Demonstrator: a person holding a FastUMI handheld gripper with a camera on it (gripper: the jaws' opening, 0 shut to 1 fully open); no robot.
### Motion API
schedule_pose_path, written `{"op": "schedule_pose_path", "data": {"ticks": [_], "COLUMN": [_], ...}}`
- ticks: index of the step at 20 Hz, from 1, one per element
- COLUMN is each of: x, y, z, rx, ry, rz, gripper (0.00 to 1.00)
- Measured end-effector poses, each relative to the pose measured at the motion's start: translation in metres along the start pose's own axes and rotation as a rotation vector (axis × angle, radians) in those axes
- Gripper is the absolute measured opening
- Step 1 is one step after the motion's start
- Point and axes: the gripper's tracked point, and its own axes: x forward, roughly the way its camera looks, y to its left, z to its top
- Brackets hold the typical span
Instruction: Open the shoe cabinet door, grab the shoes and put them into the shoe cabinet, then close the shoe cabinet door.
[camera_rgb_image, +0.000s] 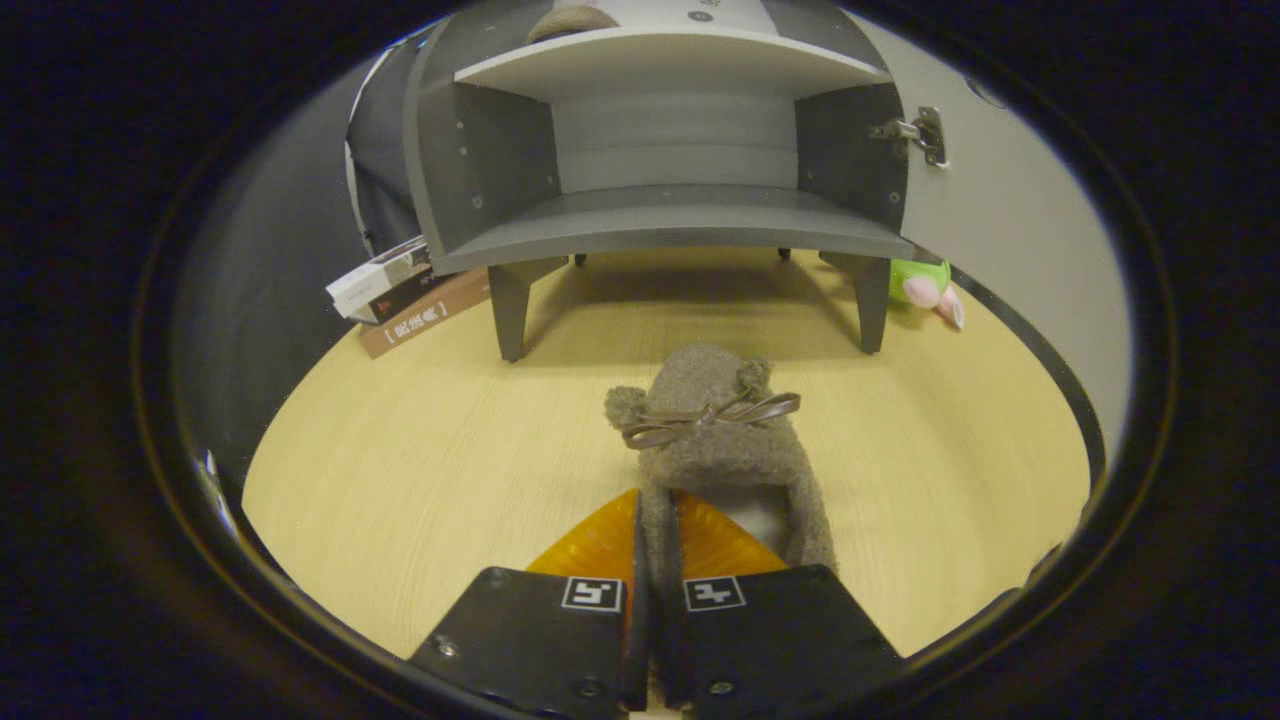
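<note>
— Hand-held gripper (657, 545)?
— Fingers nearly together, pinching the shoe's (715, 440) heel wall between them.
— Where's the shoe?
— On the wooden surface (420, 470), toe toward the cabinet (660, 150) beyond.
— Cabinet?
— Door (1000, 220) swung open at the right, lower shelf bare. Books (400, 290) lean by its left leg, a green toy (925, 282) by the right.

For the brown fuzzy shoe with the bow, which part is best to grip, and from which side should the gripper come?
Grip the thin wall of the heel collar, coming from behind the heel. The shoe points its toe at the open shoe cabinet, so its opening faces the gripper. One finger goes inside and one outside. The fingers are already shut on that edge. The rounded toe with the bow looks too bulky to pinch.
</note>
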Motion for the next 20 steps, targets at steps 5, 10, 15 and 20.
{"op": "schedule_pose_path", "data": {"ticks": [5,10,15,20], "x": [-0.031,-0.087,-0.157,-0.222], "y": [0.006,0.017,0.016,0.023], "z": [0.011,0.029,0.071,0.132], "rx": [0.047,0.081,0.03,-0.003], "ry": [-0.041,-0.069,-0.21,-0.373], "rz": [0.089,0.197,0.185,0.203], "gripper": [0.06,0.06,0.06,0.06]}}
